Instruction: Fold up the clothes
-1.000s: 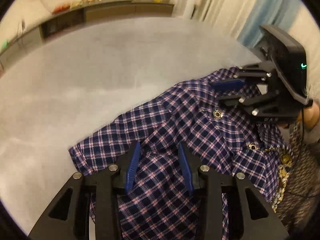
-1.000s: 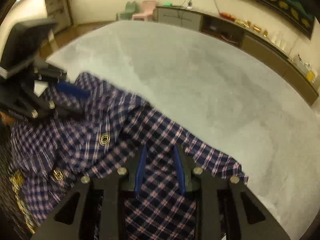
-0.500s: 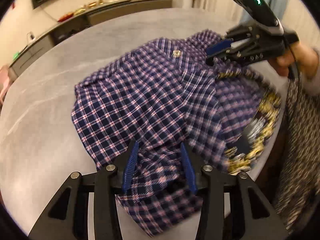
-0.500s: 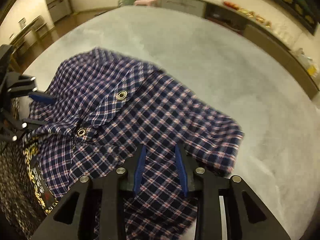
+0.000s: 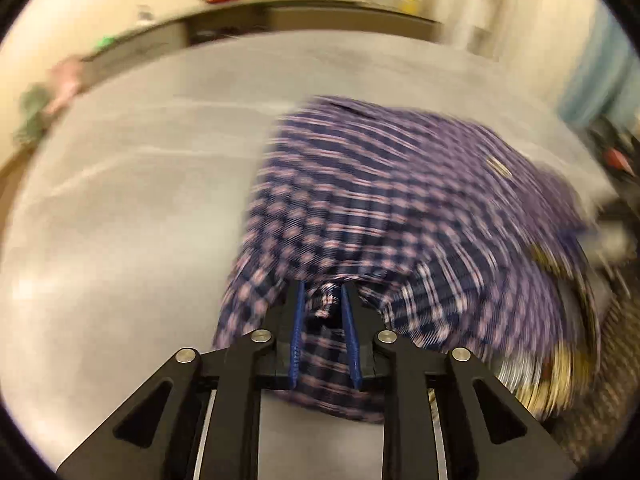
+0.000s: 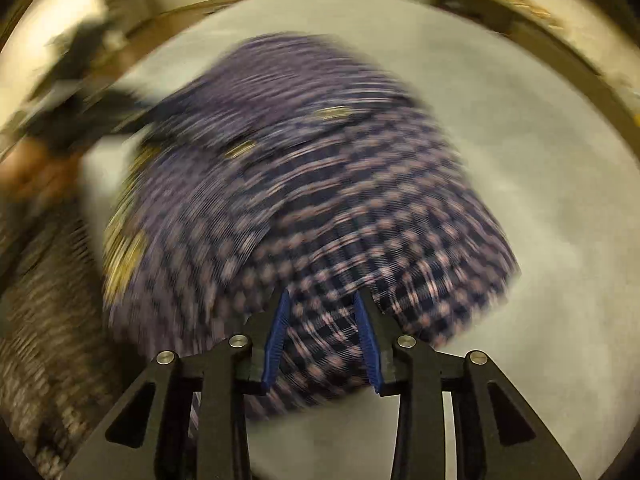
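A navy, pink and white plaid shirt (image 5: 380,208) with metal snaps lies spread on the grey table (image 5: 140,200); both views are motion-blurred. My left gripper (image 5: 322,292) is narrowed onto a bunched fold at the shirt's near edge. In the right wrist view the same shirt (image 6: 320,184) runs between the fingers of my right gripper (image 6: 320,298), which stand wider apart around thick cloth. The dark blur at the upper left of that view is the left gripper (image 6: 80,80), with a hand (image 6: 36,172) below it.
The person's dark and gold patterned clothing (image 5: 580,400) is at the table's near edge beside the shirt. A low cabinet (image 5: 280,12) with small items runs along the far wall. Bare table (image 6: 520,160) lies beyond and beside the shirt.
My left gripper's fingers have drawn much closer together, pinching a fold of the shirt. Both cameras are swinging fast, and the shirt has gone from hanging to lying spread on the table.
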`<state>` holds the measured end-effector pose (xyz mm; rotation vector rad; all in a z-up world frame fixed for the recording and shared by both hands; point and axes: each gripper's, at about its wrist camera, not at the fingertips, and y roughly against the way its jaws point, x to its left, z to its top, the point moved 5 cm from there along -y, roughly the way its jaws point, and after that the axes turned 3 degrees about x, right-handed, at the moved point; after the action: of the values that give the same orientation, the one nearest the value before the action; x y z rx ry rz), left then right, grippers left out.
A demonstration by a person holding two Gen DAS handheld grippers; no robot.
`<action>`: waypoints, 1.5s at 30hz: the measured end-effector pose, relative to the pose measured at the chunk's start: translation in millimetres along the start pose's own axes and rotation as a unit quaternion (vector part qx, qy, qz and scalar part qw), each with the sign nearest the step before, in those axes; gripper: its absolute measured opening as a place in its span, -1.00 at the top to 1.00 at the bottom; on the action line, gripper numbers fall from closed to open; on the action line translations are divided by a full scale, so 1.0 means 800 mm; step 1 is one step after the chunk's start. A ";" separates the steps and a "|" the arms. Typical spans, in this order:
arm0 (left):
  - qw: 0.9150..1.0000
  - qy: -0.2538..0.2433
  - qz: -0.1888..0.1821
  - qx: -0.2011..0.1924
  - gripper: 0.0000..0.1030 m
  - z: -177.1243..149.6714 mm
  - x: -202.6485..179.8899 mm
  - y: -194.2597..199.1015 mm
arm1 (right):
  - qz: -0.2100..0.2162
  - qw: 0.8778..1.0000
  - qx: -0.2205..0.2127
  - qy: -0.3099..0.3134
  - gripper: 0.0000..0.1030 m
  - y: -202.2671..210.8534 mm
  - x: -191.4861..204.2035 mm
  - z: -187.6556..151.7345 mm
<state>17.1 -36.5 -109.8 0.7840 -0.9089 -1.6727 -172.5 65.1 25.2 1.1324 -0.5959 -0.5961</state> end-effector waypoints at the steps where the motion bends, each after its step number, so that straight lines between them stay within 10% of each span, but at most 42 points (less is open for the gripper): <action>1: 1.000 0.015 -0.013 -0.013 0.50 -0.003 0.000 0.009 | 0.009 1.000 -0.008 0.005 0.30 0.003 0.005 0.005; 6: 0.994 0.041 -0.073 -0.067 0.13 -0.014 -0.020 0.053 | 0.005 0.992 -0.122 -0.031 0.30 0.050 -0.038 0.083; 14: 1.000 0.000 -0.025 0.015 -0.05 0.001 -0.011 -0.033 | -0.082 0.996 -0.037 -0.015 0.27 -0.086 -0.068 0.120; 19: 0.999 0.011 -0.029 -0.024 -0.02 0.015 -0.001 -0.010 | 0.003 1.000 -0.008 0.015 0.27 -0.137 -0.027 0.147; 26: 0.992 0.046 -0.055 -0.104 -0.02 0.005 0.000 0.076 | -0.015 0.993 -0.117 -0.020 0.30 -0.164 -0.111 0.273; 31: 0.985 0.010 -0.171 -0.035 -0.02 -0.028 -0.064 0.063 | -0.048 0.995 -0.089 -0.009 0.31 -0.251 -0.188 0.312; 40: 0.997 -0.075 -0.017 -0.010 0.09 -0.024 -0.035 -0.017 | -0.076 0.997 -0.020 -0.014 0.27 -0.311 -0.197 0.319; 45: 0.996 -0.035 -0.062 -0.051 0.09 -0.023 -0.015 0.032 | -0.030 0.996 -0.083 -0.030 0.28 -0.310 -0.250 0.396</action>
<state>47.7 -32.8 -95.8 0.7277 -0.8298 -1.8506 -567.8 -74.4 -137.2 0.9823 -0.5546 -0.7206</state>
